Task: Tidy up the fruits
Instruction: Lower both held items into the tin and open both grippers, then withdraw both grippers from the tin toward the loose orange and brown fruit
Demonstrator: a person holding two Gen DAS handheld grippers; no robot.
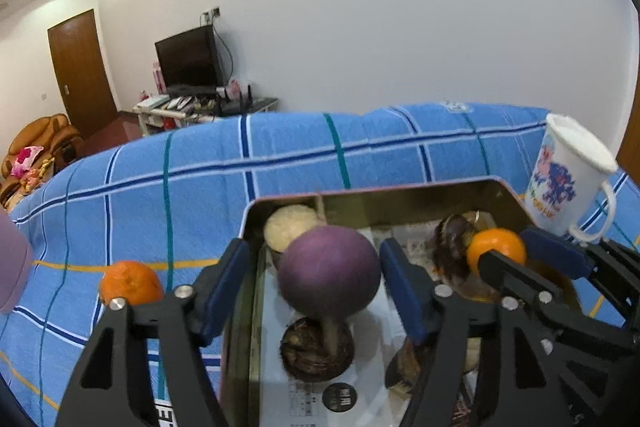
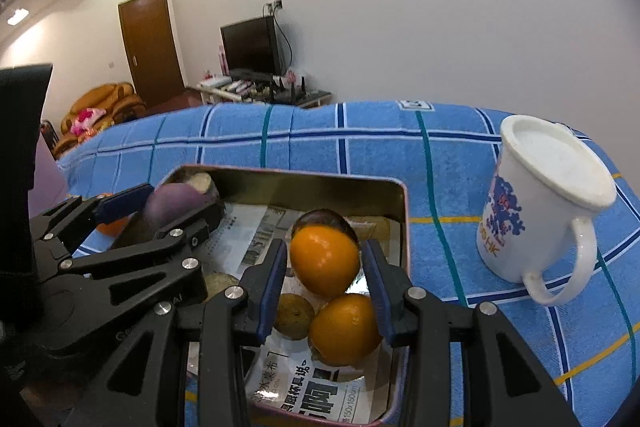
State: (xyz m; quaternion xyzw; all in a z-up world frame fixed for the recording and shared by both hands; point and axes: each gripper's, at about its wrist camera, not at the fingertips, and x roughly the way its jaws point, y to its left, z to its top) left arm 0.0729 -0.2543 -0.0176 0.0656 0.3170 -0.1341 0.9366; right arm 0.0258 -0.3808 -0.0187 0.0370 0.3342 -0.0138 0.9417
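Two claws hang over my tin box [image 1: 440, 189] on the blue checked cloth [image 1: 280, 163]. My left claw [image 1: 316, 279] stands wide, its pads clear of the purple fruit [image 1: 329, 273] between them. My right claw [image 2: 325, 269] is narrow, clamped on an orange [image 2: 324, 259] above another orange [image 2: 345, 329] in the box.

surface: blue checked cloth [image 2: 360, 147] covering the support (what is beneath is hidden) | on it: metal tin [image 2: 402, 211] lined with newspaper | white printed mug [image 2: 532, 227] right of the tin | orange [image 1: 130, 283] left of the tin
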